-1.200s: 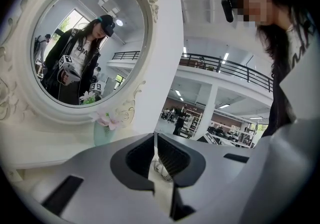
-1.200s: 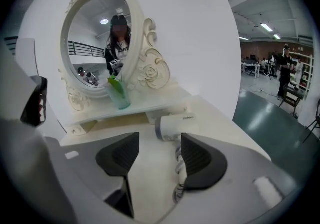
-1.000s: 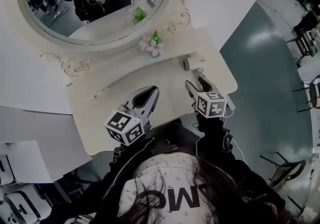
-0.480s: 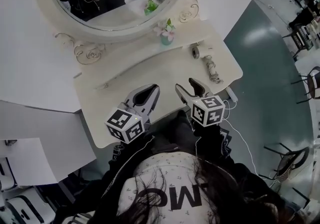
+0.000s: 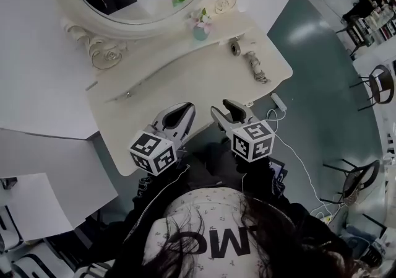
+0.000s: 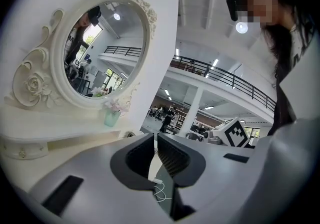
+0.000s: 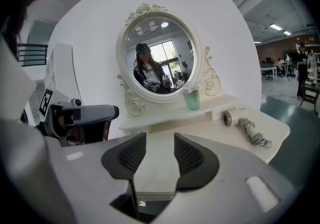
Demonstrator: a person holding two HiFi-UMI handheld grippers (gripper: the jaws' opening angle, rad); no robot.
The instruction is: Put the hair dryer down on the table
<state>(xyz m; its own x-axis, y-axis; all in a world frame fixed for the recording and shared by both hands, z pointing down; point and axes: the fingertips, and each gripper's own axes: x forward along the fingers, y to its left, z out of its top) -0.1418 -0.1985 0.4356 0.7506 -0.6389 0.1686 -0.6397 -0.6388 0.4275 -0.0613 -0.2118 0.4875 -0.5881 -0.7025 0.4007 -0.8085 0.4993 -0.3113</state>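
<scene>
A: Grey two-jaw right gripper?
B: Jaws apart, just been closing, nothing between them. Left gripper is pressed together, empty.
A: The small cream hair dryer?
B: Lying at the right end of the cream dressing table, well apart from both.

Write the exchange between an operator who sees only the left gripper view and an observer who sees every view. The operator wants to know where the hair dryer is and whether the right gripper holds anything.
Operator: Is the hair dryer in a gripper?
Observer: No. The hair dryer lies on the table, near its right edge in the head view.
Operator: Where is its cord?
Observer: The cord lies bunched on the table beside the hair dryer.
Operator: Does the right gripper hold anything?
Observer: No. The right gripper is open with nothing between its jaws, which have just been closing.
</scene>
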